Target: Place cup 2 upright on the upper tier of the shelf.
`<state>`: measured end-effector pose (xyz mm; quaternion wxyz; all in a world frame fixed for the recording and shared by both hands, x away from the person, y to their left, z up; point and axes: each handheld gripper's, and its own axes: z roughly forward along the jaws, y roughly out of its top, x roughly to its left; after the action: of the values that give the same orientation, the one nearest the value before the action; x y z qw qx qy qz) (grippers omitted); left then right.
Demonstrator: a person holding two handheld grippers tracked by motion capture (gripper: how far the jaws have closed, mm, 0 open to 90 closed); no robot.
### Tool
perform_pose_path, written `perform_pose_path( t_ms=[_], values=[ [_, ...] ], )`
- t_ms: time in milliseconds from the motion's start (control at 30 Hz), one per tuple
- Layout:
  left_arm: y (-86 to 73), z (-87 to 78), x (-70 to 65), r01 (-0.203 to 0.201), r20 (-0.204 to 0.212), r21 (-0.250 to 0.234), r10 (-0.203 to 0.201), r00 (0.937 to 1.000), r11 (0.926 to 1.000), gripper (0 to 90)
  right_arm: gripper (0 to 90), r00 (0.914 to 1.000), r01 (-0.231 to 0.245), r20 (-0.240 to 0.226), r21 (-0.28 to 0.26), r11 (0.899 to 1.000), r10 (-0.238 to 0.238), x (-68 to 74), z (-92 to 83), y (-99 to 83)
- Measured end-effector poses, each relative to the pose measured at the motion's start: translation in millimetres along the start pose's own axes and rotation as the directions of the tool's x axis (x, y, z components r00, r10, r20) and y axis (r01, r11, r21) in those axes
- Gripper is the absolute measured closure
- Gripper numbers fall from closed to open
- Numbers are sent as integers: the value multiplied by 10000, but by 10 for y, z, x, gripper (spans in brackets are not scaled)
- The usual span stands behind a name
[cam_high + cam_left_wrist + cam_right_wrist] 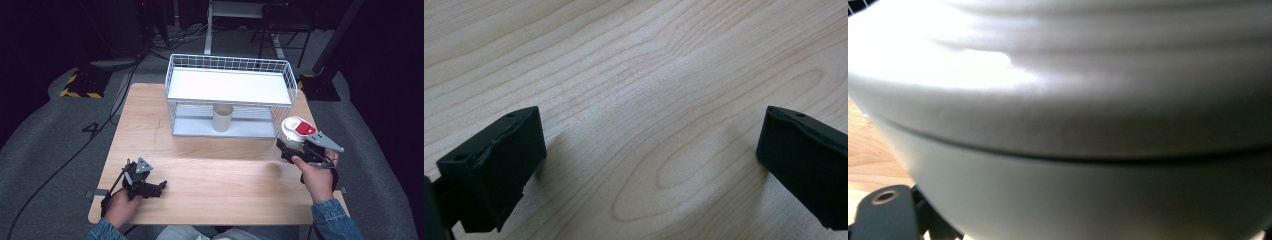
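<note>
High view: a wooden table with a white wire rack standing at its far side. On the rack's lower shelf stands a pale cup, upright, under the white upper shelf. At the right edge of the table, a person's right hand holds the right gripper, which is clamped on a white tub with a red patch on its lid; the tub is held just in front of the rack's right end, above the table. At the near left, the left hand rests the left gripper on the table, well apart from the rack and the tub. Left gripper view: two black jaws stand wide apart with nothing but bare wood grain between them, so this claw is open. Right gripper view: the tub's white side and the seam under its lid sit right up against the camera, held between the jaws, with a strip of table at the left edge.
</note>
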<state>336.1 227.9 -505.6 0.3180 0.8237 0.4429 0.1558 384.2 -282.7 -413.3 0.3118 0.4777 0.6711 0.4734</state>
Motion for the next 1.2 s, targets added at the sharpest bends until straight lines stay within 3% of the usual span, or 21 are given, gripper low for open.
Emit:
perform_pose_path(
  t_ms=[733,1200],
  values=[
    [-1,1,0,1,14,-15,-1,10000,10000,1,126,9986,384,-337,-520,9979,-402,186,-127,661],
    [6,5,13,-64,45,10,64,10000,10000,1,126,9975,394,-560,-824,9958,-441,276,5,1119]
  ],
)
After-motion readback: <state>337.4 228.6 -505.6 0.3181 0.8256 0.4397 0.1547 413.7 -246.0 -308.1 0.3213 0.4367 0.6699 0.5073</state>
